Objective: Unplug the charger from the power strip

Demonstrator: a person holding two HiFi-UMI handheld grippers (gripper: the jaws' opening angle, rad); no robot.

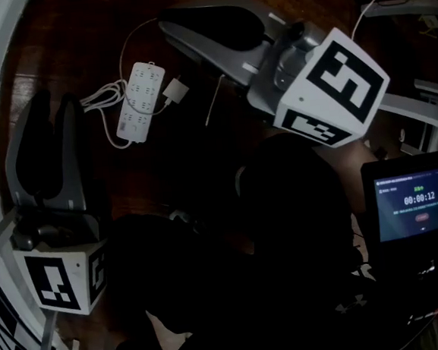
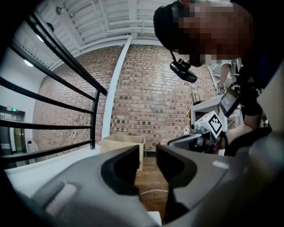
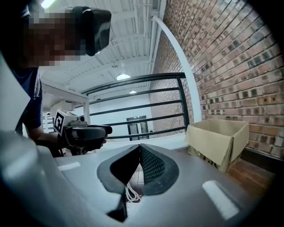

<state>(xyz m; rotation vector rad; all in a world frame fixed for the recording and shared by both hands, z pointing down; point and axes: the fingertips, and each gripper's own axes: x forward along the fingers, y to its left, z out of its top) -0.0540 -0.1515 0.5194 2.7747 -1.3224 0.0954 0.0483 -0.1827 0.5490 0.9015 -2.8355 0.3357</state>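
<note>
Left hand-held gripper (image 2: 147, 162) held level, its 2 grey jaws partly apart, with nothing between them but a glimpse of floor beyond. Right hand-held gripper (image 3: 140, 155) pinched fully together, 2 dark pads meeting edge to edge, gripping nothing.

Down on the dark reddish wooden floor (image 1: 55, 40), long white plastic power strip (image 1: 140, 101) lying slantwise, between the 2 grippers in the head view and clear of both. Small white boxy charger (image 1: 175, 91) touching the strip's right-hand edge near its upper end; pins and socket too small to make out from this height. Bundled white cord (image 1: 96, 97) just beside the strip's left edge.

Open tan cardboard box (image 3: 219, 135) on the floor near a red brick wall (image 3: 248, 66), black metal railing (image 3: 146, 95) alongside. Lit dark-framed screen (image 1: 416, 203) with a running timer at the head view's right.
</note>
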